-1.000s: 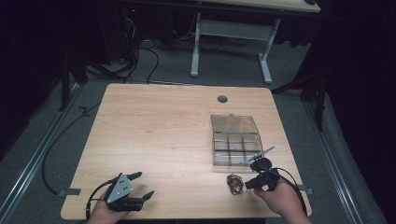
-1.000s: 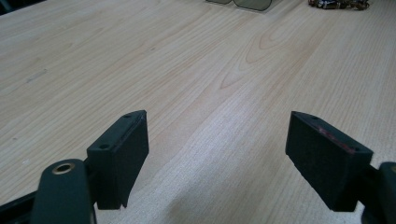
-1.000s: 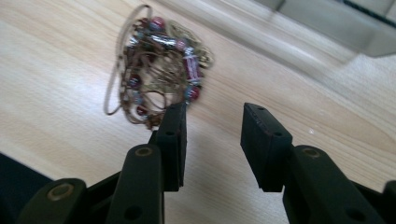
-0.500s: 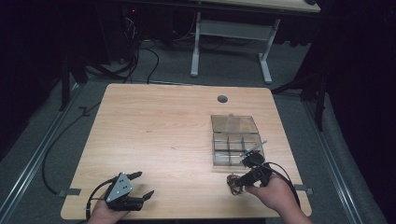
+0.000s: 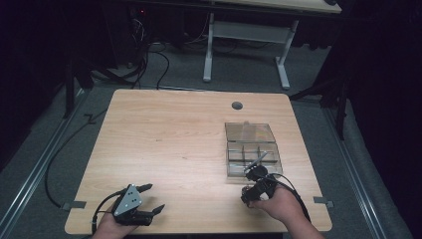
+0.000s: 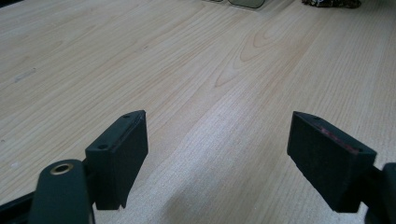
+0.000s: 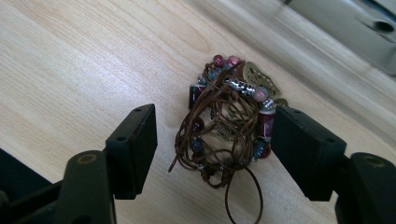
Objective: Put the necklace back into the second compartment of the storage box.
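The right tongs [image 7: 215, 140] stand wide, their jaws having just been opening, with the beaded cord bracelet [image 7: 229, 121] lying between them on the table [image 5: 169, 144]. In the right gripper view the tangle of brown cord, red and blue beads and a brass filigree piece sits nearer the right-hand jaw, which looks to be just touching or right beside the beads; the left-hand jaw is clear of it, with bare wood between. Nothing is pinched yet, so the wide stance reads as a straddle, set up to take the whole bundle in one close.

In the high view the bracelet [image 5: 247, 191] lies just off the near edge of the clear compartment box [image 5: 249, 147], which stands open with its lid laid back on the far side. That placement suggests the bracelet belongs with the box, a short carry from there.

The left tongs [image 5: 149, 199] rest far from the box, near the table's front edge. They are parted too, with only bare wood between the jaws, seemingly parked out of the way.
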`<state>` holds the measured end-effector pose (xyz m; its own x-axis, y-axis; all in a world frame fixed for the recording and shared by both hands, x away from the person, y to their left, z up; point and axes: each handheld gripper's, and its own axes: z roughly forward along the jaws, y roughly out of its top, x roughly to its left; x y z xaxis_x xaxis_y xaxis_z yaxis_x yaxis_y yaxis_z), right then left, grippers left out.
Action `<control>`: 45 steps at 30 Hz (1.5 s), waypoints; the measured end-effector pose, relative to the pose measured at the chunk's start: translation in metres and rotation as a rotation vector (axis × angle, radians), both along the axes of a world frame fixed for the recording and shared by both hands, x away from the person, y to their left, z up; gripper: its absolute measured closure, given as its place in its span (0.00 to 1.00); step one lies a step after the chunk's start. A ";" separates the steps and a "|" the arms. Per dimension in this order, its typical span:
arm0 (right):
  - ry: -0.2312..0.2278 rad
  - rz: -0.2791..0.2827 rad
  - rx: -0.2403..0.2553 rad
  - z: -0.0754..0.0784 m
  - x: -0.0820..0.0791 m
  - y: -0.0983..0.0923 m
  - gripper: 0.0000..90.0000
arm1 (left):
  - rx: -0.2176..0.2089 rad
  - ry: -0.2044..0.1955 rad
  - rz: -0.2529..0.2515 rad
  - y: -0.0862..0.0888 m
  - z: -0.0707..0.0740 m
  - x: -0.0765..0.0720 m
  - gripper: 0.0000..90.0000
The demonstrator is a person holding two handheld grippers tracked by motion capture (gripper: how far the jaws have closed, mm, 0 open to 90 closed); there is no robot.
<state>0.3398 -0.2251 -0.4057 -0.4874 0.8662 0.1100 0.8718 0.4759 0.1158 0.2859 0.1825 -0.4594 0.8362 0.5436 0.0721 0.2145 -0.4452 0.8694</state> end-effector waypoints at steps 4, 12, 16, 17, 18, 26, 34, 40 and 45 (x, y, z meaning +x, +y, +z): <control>-0.010 0.020 -0.053 -0.005 0.001 0.003 0.44 | 0.000 0.004 -0.008 0.000 0.000 0.000 0.23; 0.000 0.036 -0.075 -0.009 -0.003 0.005 0.41 | 0.006 0.008 -0.010 -0.001 0.000 0.001 0.23; 0.001 0.037 -0.088 -0.011 -0.002 0.006 0.44 | 0.005 0.007 -0.007 0.000 0.000 0.001 0.23; 0.001 0.037 -0.088 -0.011 -0.002 0.006 0.44 | 0.005 0.007 -0.007 0.000 0.000 0.001 0.23; 0.000 0.037 -0.092 -0.010 -0.002 0.006 0.46 | 0.004 0.007 -0.008 0.000 0.000 0.001 0.23; -0.011 0.058 -0.105 -0.008 -0.003 0.002 0.73 | 0.004 0.007 -0.010 0.000 0.000 0.001 0.23; -0.012 0.078 -0.096 -0.005 -0.005 0.002 0.82 | 0.007 0.007 -0.011 0.000 0.000 0.000 0.23; -0.011 0.076 -0.083 -0.003 -0.006 -0.001 0.83 | 0.006 0.009 -0.012 0.000 0.000 0.001 0.23; -0.009 0.051 -0.072 0.004 -0.008 -0.005 0.85 | 0.007 0.009 -0.012 0.000 0.000 0.001 0.23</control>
<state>0.3313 -0.2303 -0.4021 -0.5319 0.8457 0.0437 0.8453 0.5271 0.0872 0.2865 0.1822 -0.4594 0.8432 0.5332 0.0686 0.2169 -0.4542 0.8641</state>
